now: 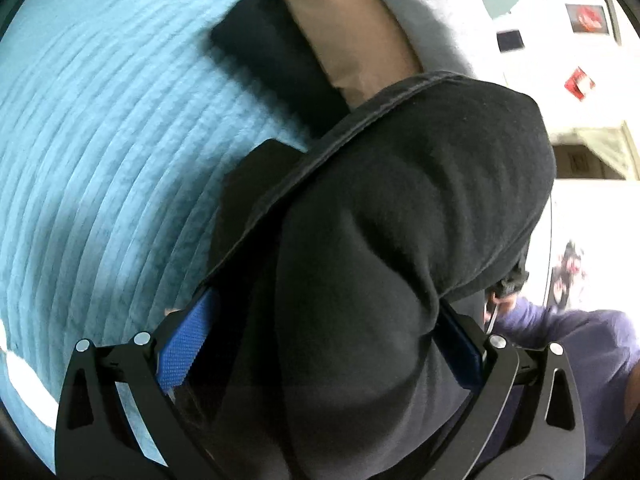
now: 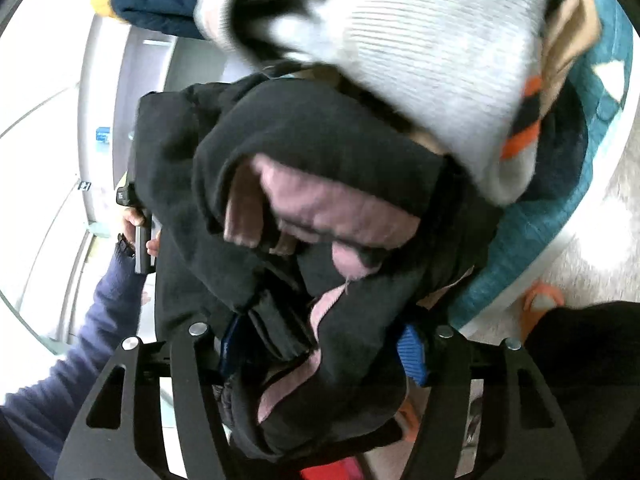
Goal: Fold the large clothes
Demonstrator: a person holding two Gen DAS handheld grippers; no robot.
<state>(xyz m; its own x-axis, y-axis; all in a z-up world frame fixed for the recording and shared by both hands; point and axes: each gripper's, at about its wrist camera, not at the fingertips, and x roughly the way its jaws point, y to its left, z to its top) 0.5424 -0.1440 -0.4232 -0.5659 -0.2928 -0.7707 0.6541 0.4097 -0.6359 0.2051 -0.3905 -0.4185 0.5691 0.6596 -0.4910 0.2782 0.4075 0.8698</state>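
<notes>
Over a teal quilt [image 1: 100, 152], both claws [image 1: 320, 344] [image 2: 320, 344] clamp a bunched black garment [image 1: 400, 200]; no legible writing.

Black skeletal gripper frames with triangular cut-outs and silver round screw heads at the finger pivots. Blue textured pads [image 1: 182, 350] lining the fingers' inner faces. Purple-blue long sleeve [image 2: 60, 360] beside the right gripper [image 2: 320, 354] frame.

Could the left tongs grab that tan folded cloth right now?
Probably not. The left tongs are stuffed with the black garment, which also bulges up in front of the tan cloth on the blue blanket. They'd need to let go first.
</notes>
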